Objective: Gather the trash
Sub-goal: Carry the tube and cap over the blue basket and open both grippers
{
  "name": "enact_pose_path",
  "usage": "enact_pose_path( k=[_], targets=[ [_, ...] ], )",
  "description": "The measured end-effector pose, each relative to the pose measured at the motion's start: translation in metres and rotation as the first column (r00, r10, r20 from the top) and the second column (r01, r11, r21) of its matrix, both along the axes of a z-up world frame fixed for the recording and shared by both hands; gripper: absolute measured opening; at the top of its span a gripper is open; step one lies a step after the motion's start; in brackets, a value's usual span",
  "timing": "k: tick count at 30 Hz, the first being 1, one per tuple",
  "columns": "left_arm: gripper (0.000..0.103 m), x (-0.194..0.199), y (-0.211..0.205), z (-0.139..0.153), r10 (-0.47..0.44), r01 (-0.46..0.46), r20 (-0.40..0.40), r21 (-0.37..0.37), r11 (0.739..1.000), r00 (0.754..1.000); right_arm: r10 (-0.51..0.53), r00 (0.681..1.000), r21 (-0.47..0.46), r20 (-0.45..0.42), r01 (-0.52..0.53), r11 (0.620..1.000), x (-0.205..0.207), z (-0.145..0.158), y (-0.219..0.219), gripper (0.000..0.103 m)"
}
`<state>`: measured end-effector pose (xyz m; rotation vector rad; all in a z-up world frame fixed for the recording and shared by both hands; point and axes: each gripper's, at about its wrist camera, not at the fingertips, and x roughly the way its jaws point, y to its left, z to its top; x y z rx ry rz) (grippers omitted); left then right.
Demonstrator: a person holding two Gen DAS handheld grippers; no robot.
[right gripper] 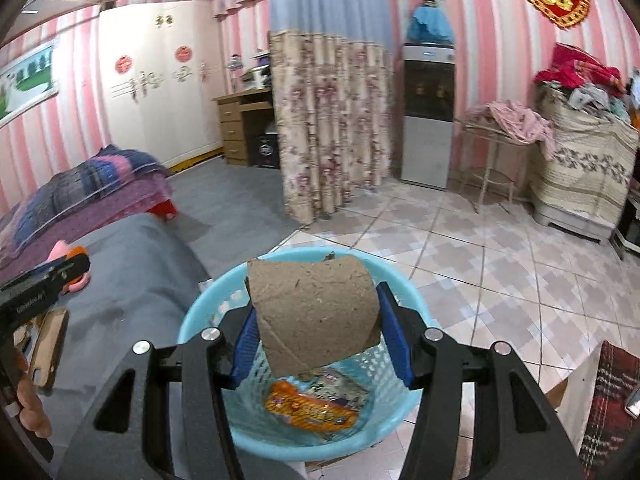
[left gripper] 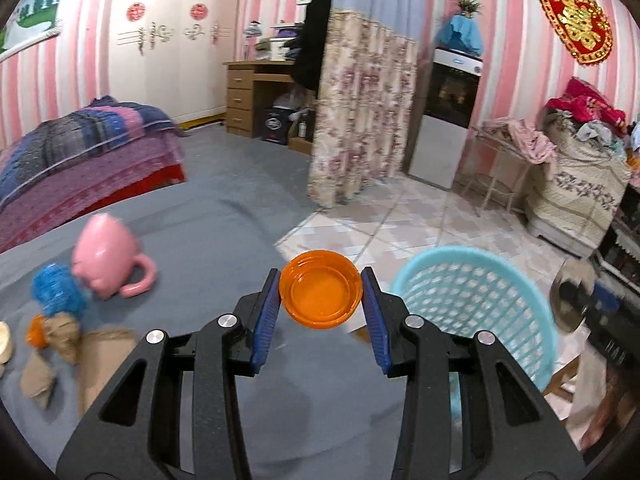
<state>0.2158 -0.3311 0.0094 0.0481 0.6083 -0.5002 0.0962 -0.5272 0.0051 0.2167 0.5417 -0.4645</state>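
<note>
Over the basket (right gripper: pixel 200 320), the right gripper (right gripper: pixel 316 320) is clamping a cardboard tube (right gripper: pixel 316 312) for dropping, while the left gripper (left gripper: pixel 322 300) is pinching an orange lid (left gripper: pixel 320 294) nearby, likely waiting its turn

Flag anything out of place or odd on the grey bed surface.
The pink mug lies tipped on its side, handle toward the camera, among the blue scrubby ball and torn brown cardboard scraps. Nothing looks spilled.

Basket (right gripper: pixel 192 320) mouth lies open below; pink mug (left gripper: pixel 105 258) and scraps (left gripper: pixel 60 336) crowd the left.
</note>
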Motion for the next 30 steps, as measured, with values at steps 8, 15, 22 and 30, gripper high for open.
enact_pose_path(
  k=[8,15,22,30],
  targets=[
    [0.039,-0.007,-0.07,0.006,-0.119,0.119,0.008,-0.002,0.993,0.993,-0.037,0.999,-0.024,-0.004,0.037,0.999,-0.003,-0.001,-0.022,0.054],
    [0.039,-0.012,-0.102,-0.043,-0.197,0.2,-0.048,0.047,0.979,0.979,-0.083,0.996,-0.021,-0.028,0.083,0.996,0.001,-0.017,-0.042,0.054],
    [0.039,-0.001,-0.126,-0.058,-0.227,0.231,-0.043,0.148,0.962,0.973,-0.105,0.994,0.005,-0.034,0.105,0.994,0.008,-0.025,-0.05,0.054],
    [0.07,0.01,-0.122,-0.05,-0.201,0.201,-0.009,0.146,0.969,0.979,-0.096,0.994,0.004,-0.051,0.096,0.995,0.014,-0.03,-0.044,0.054]
  ],
)
